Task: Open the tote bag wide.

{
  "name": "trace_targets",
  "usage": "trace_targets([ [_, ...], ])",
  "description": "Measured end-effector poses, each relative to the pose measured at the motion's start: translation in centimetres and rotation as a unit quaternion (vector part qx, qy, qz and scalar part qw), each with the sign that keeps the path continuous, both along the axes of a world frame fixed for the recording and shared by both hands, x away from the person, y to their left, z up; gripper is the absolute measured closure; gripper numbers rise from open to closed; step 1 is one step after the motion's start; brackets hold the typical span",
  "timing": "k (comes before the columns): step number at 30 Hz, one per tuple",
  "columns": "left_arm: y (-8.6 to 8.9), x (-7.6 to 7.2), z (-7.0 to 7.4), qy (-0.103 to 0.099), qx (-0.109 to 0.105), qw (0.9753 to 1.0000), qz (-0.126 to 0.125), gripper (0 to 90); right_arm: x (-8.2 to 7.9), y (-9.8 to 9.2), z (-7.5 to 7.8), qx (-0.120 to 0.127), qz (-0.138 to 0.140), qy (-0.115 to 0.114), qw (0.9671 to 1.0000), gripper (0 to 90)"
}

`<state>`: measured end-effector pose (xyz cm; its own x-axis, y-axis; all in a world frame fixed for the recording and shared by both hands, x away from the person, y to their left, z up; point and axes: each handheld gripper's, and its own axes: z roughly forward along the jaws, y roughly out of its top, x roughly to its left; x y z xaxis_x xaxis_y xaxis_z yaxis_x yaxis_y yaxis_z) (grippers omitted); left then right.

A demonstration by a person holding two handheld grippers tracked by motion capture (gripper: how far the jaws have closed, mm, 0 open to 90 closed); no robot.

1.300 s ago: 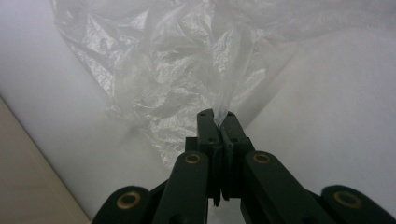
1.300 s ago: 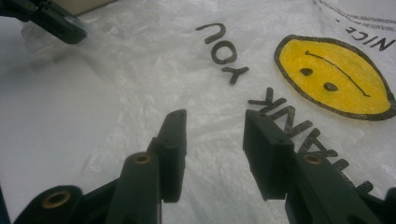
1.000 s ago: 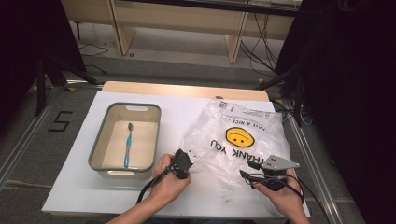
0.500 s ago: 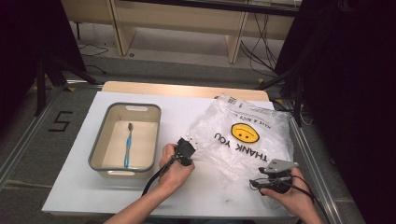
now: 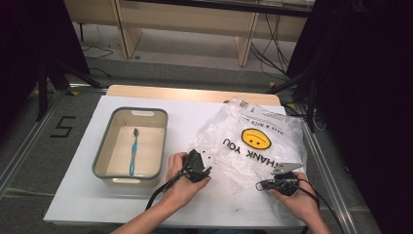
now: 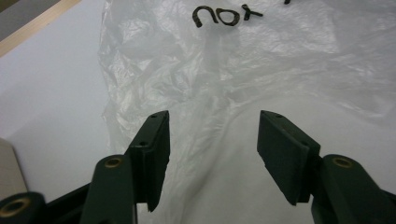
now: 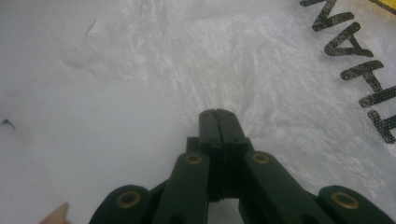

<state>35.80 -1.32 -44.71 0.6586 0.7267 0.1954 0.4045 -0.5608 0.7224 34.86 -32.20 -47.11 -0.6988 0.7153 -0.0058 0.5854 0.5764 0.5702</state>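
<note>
Crinkled clear plastic bag (image 5: 253, 146) with a yellow smiley and "THANK YOU" print is lying flat on the white table (image 5: 87, 195), taking up the table's right half, print reading upside down from the person's side. Left gripper (image 5: 200, 163) is sitting at the bag's 8 o'clock edge, held in the left hand (image 5: 182, 180), its cable trailing off toward 6 o'clock. In the left gripper view the two fingers (image 6: 154, 149) are standing wide apart, hovering over the wrinkled bag (image 6: 261, 70) edge with plastic showing between them, nothing pinched; white table (image 6: 51, 93) is showing at 9 o'clock of the bag there. Right gripper (image 5: 282, 178) is resting at the bag's 5 o'clock corner, gripped by the right hand (image 5: 299, 200), grey plate on top. In the right gripper view its fingers (image 7: 217, 128) are pressed fully together, lying low over the bag (image 7: 187, 60); cannot tell whether any plastic is caught between them. Black "THANK" letters are running along 2 o'clock in that view. Grey-rimmed beige bin (image 5: 100, 163) is sitting at 9 o'clock of the bag, well apart from both grippers, with a blue toothbrush (image 5: 133, 153) lying lengthwise inside, head pointing to 12 o'clock. Both forearms are coming in from 6 o'clock.
</note>
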Motion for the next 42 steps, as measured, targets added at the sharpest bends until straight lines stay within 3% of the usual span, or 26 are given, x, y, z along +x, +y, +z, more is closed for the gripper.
trace_targets([
  [5,0.6,-1.0,0.0,0.005,-0.002,0.9998,-0.019,42.7,-0.1,1.0,0.0,0.016,-0.006,0.004,0.9998,90.0],
  [7,0.7,-1.1,-0.3,0.009,0.002,0.9997,-0.024,44.0,-0.2,1.5,0.2,0.020,0.006,0.006,0.9998,90.0],
  [9,0.8,-1.1,-0.5,0.018,0.002,0.9994,-0.029,45.3,-0.2,1.9,0.6,0.023,0.019,-0.014,0.9994,90.0],
  [12,0.6,-1.2,-0.7,0.025,0.002,0.9991,-0.035,45.8,0.0,2.3,1.0,0.045,0.033,-0.047,0.9973,69.3],
  [14,0.3,-1.3,-0.9,0.032,0.001,0.9985,-0.044,46.4,0.2,2.9,0.7,0.053,0.046,-0.047,0.9964,59.6],
  [15,0.1,-1.4,-0.9,0.035,0.001,0.9982,-0.049,47.5,0.1,3.7,0.2,0.054,0.067,-0.046,0.9953,50.8],
  [18,-0.1,-1.6,-1.1,0.039,0.002,0.9977,-0.056,48.1,0.0,4.5,-0.3,0.045,0.088,-0.042,0.9942,44.5],
  [20,-0.1,-1.5,-1.1,0.039,0.006,0.9974,-0.061,48.8,0.1,5.4,-0.9,0.026,0.108,-0.039,0.9931,41.3],
  [23,-0.1,-1.5,-1.1,0.039,0.006,0.9973,-0.061,49.0,0.2,5.6,-1.0,0.020,0.112,-0.036,0.9928,41.1],
  [25,-0.1,-1.5,-1.2,0.039,0.006,0.9972,-0.063,49.0,0.5,5.7,-1.1,0.023,0.109,-0.030,0.9933,44.5],
  [27,-0.2,-1.5,-1.3,0.041,0.007,0.9972,-0.062,49.0,0.9,5.7,-1.1,0.034,0.088,-0.026,0.9952,58.0],
  [28,-0.2,-1.5,-1.3,0.041,0.008,0.9971,-0.063,49.0,0.9,5.7,-1.1,0.034,0.088,-0.026,0.9952,58.0],
  [32,-0.2,-1.6,-1.4,0.043,0.008,0.9966,-0.070,49.0,1.4,5.6,-1.0,0.038,0.076,-0.014,0.9963,73.1],
  [35,-0.2,-1.6,-1.3,0.042,0.009,0.9965,-0.071,48.9,1.7,5.7,-0.9,0.028,0.071,-0.016,0.9970,87.5],
  [38,-0.1,-1.7,-1.3,0.043,0.008,0.9962,-0.075,49.0,1.8,6.0,-0.7,0.017,0.062,-0.014,0.9979,90.0],
  [42,0.1,-1.9,-1.3,0.044,0.005,0.9960,-0.077,49.8,1.7,6.2,-0.6,0.022,0.046,-0.012,0.9986,90.0],
])
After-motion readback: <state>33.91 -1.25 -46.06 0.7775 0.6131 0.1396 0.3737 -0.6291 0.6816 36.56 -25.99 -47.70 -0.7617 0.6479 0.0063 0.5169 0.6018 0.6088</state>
